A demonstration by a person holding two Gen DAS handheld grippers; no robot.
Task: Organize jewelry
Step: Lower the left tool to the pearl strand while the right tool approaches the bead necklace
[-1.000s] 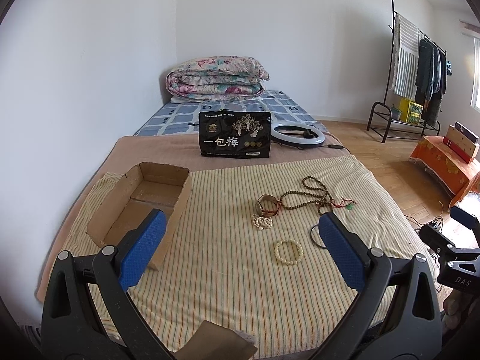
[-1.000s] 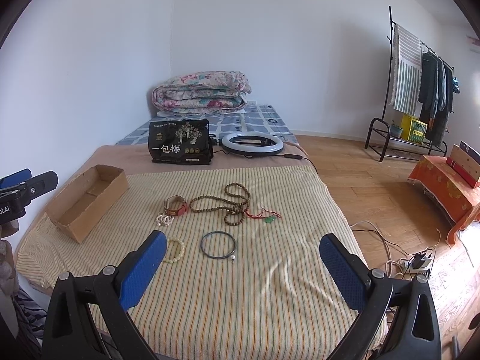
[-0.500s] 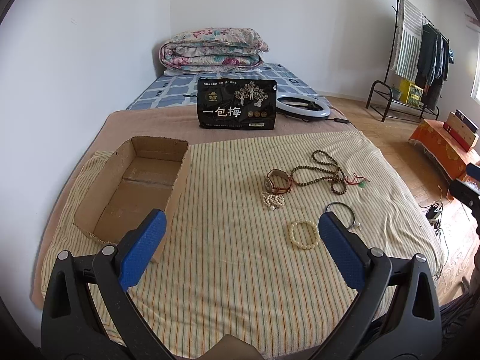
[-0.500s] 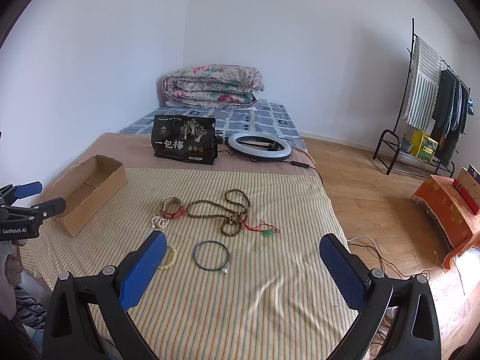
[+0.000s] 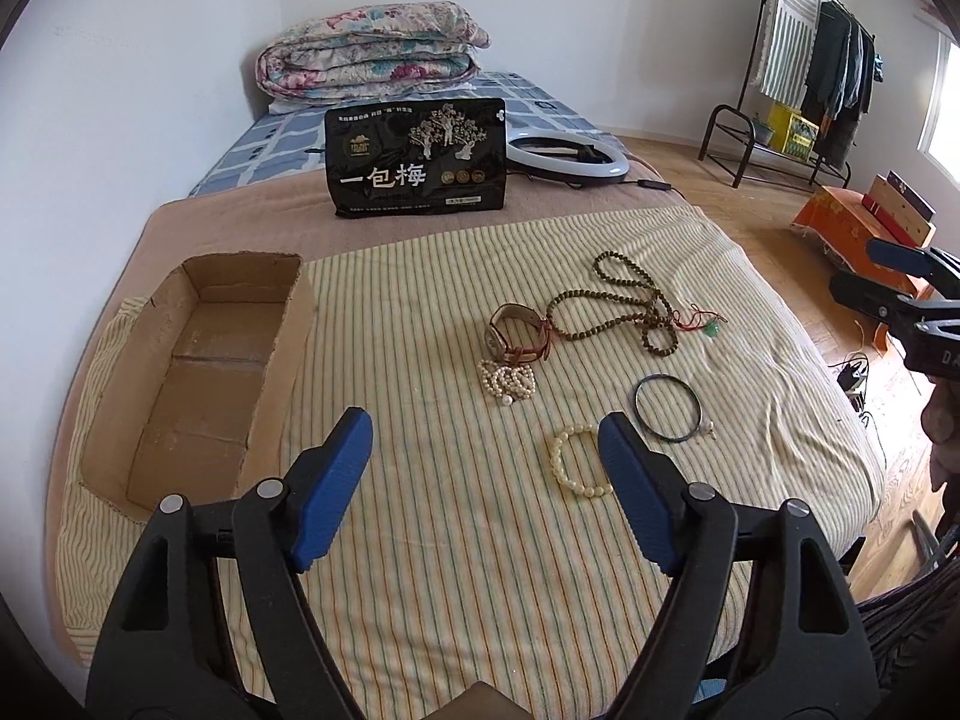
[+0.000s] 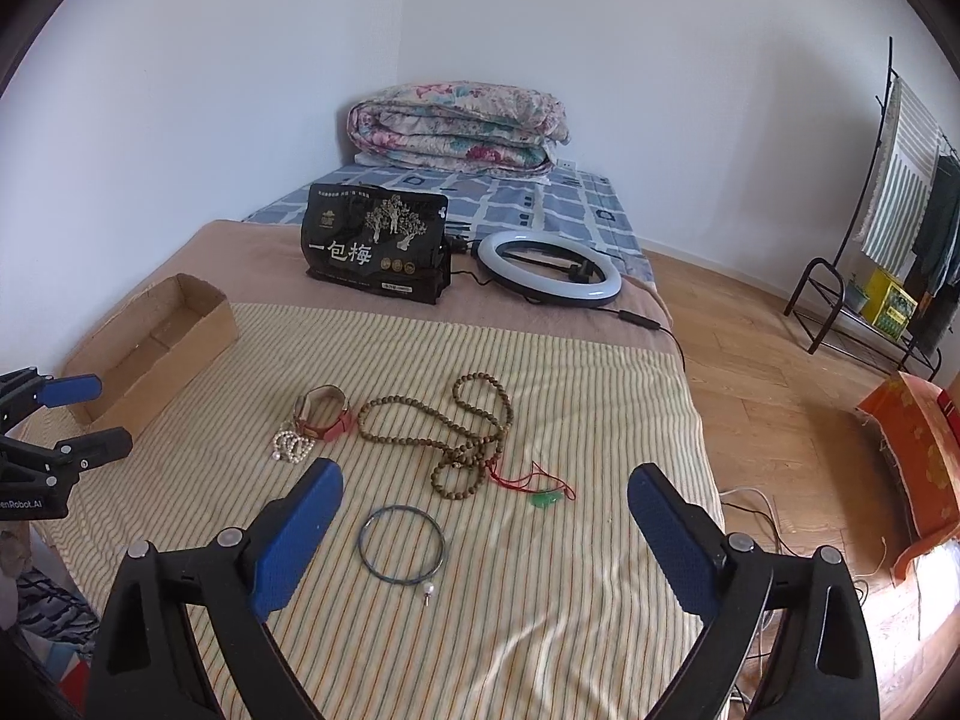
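Note:
Jewelry lies on a striped cloth: a watch with a red strap (image 5: 519, 336) (image 6: 323, 411), a pearl bracelet (image 5: 507, 381) (image 6: 291, 447), a long brown bead necklace (image 5: 624, 306) (image 6: 462, 435) with a red cord and green pendant (image 6: 545, 499), a dark bangle (image 5: 667, 408) (image 6: 402, 545) and a cream bead bracelet (image 5: 576, 471). An empty cardboard box (image 5: 198, 366) (image 6: 153, 354) sits at the left. My left gripper (image 5: 483, 468) is open above the cloth, near the cream bracelet. My right gripper (image 6: 483, 516) is open above the bangle. Both are empty.
A black snack bag (image 5: 417, 159) (image 6: 378, 252) stands behind the cloth, with a ring light (image 5: 567, 159) (image 6: 549, 270) and its cable to its right. A folded quilt (image 6: 459, 126) lies at the wall. The bed's right edge drops to a wooden floor (image 6: 780, 396).
Both grippers have moved forward and lower toward the jewelry, which now looks larger. My left gripper's jaws have narrowed somewhat. Nothing on the cloth has moved.

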